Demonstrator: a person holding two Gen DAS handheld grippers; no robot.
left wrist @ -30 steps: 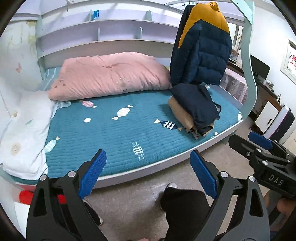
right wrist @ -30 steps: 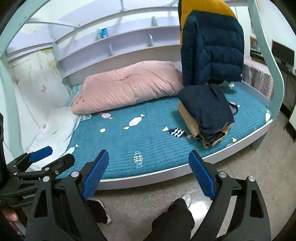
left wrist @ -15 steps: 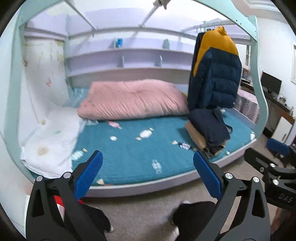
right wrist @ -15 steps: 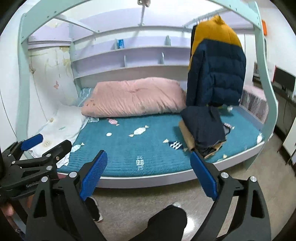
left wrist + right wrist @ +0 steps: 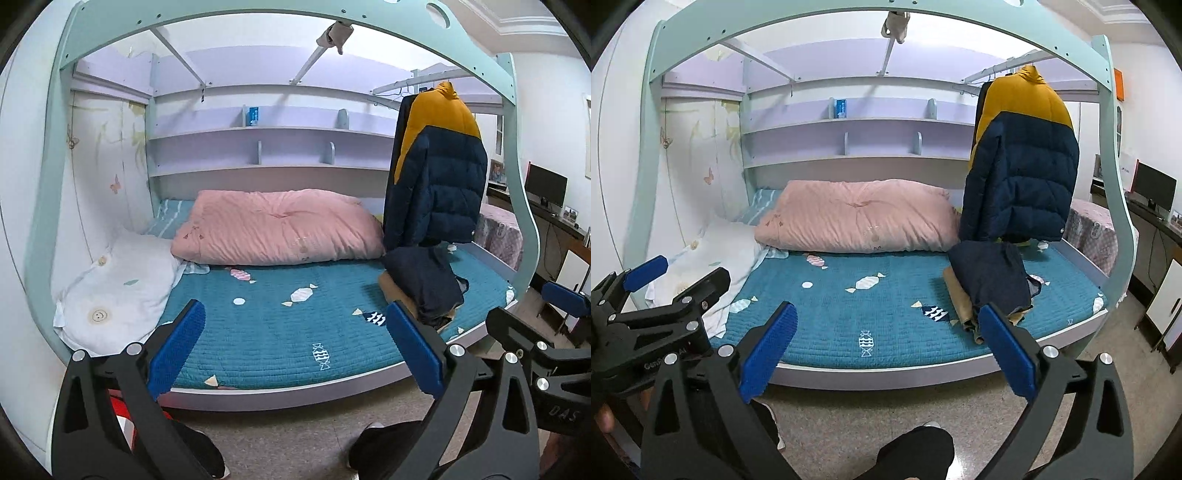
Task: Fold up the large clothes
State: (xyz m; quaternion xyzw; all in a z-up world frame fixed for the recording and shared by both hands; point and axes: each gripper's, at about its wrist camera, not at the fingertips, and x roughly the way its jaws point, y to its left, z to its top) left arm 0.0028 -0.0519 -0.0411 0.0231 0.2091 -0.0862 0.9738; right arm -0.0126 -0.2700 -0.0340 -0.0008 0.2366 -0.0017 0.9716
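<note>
- Over the last second we have lifted and drawn both cameras back from the bed (image 5: 280,347); a moment ago the mattress filled the view, and now the whole frame and the shelves (image 5: 266,147) behind show.
- On the left, the white pillow (image 5: 118,291) and pink quilt (image 5: 277,229) lie where they did; nothing on the bed has shifted.
- Our left gripper (image 5: 295,347) hangs in front of the bed with its fingers spread wide, holding nothing.
- Our right gripper (image 5: 886,347) is likewise spread and empty, level with the bed edge.
- To the right, the stack of folded clothes (image 5: 990,284) sits near the mattress's right end, untouched.
- Above it the puffy jacket (image 5: 1019,162) hangs from the rail (image 5: 1001,68), well apart from both grippers.
- We judge that stepping back sets up a reach for that jacket as the next large garment to fold; no grasp has begun.
</note>
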